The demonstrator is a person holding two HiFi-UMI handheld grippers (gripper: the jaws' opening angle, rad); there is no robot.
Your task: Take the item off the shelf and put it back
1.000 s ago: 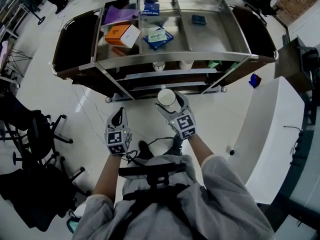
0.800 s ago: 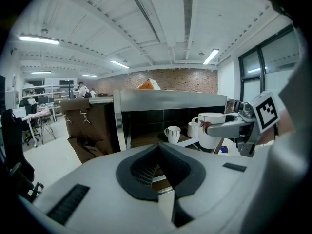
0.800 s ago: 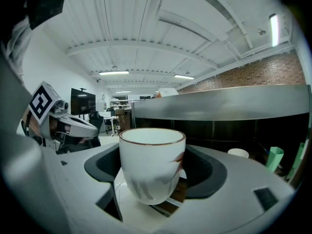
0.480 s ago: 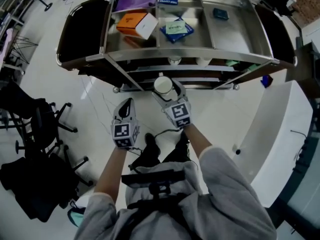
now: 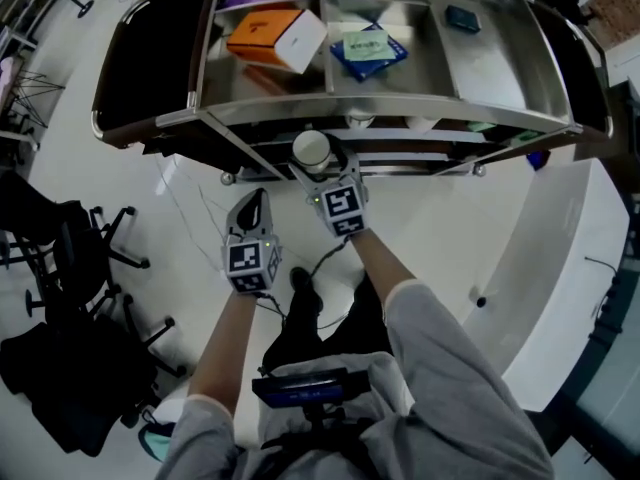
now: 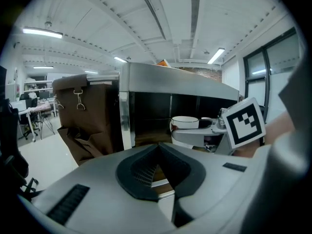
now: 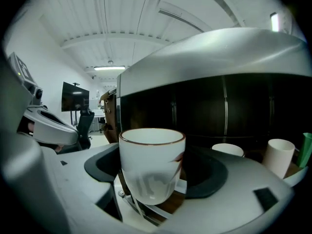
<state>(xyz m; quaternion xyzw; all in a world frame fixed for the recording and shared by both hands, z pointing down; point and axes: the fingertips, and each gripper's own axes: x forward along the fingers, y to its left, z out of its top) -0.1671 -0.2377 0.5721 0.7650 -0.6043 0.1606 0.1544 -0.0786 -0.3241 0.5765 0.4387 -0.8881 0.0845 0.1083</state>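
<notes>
A white cup with a thin brown rim (image 5: pixel 311 150) is clamped upright between the jaws of my right gripper (image 5: pixel 316 166), just in front of the metal shelf cart's (image 5: pixel 400 116) lower tiers. In the right gripper view the cup (image 7: pixel 152 165) fills the space between the jaws, with the dark shelf opening behind it. My left gripper (image 5: pixel 253 206) hangs lower left of it, shut and empty, away from the cart. The left gripper view shows the cup (image 6: pixel 184 122) and the right gripper's marker cube (image 6: pixel 243 123) off to its right.
Two more white cups (image 7: pixel 227 150) (image 7: pixel 280 157) stand inside the shelf. The top tier holds an orange and white box (image 5: pixel 275 38), a blue packet (image 5: pixel 370 50) and a small dark item (image 5: pixel 462 18). Office chairs (image 5: pixel 70 268) stand left, a white counter (image 5: pixel 540 268) right.
The right gripper has carried the cup forward, up to the cart's front edge. The left gripper has stayed low beside it.
</notes>
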